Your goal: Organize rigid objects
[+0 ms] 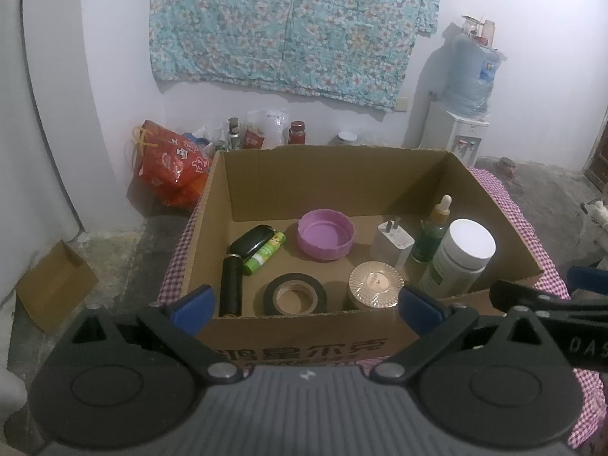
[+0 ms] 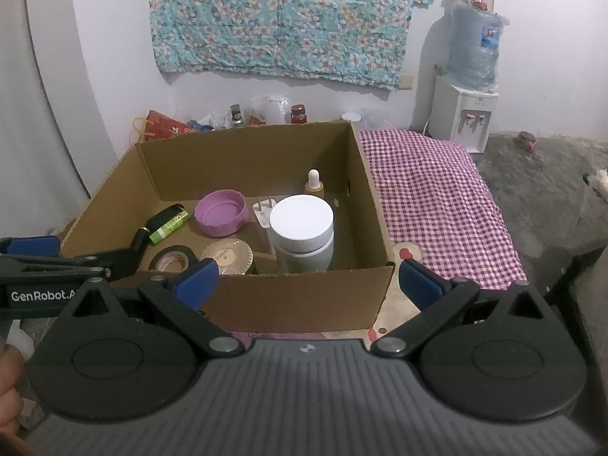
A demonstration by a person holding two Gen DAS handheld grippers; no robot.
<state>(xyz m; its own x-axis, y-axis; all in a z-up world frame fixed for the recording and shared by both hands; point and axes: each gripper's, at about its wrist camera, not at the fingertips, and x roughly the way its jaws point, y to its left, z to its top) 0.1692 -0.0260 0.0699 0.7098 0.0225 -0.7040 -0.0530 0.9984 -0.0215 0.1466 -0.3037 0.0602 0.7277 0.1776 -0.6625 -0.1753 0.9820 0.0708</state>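
Box (image 1: pixel 334 174) sits just ahead of both grippers, all items already inside. Left gripper (image 1: pixel 304 304): fingers spread, empty, centred on the near wall. Right gripper (image 2: pixel 309 281): fingers spread, empty; jar (image 2: pixel 302 233) straight ahead, nearer this one. Tape (image 1: pixel 295 295) lies flat, nearer left.
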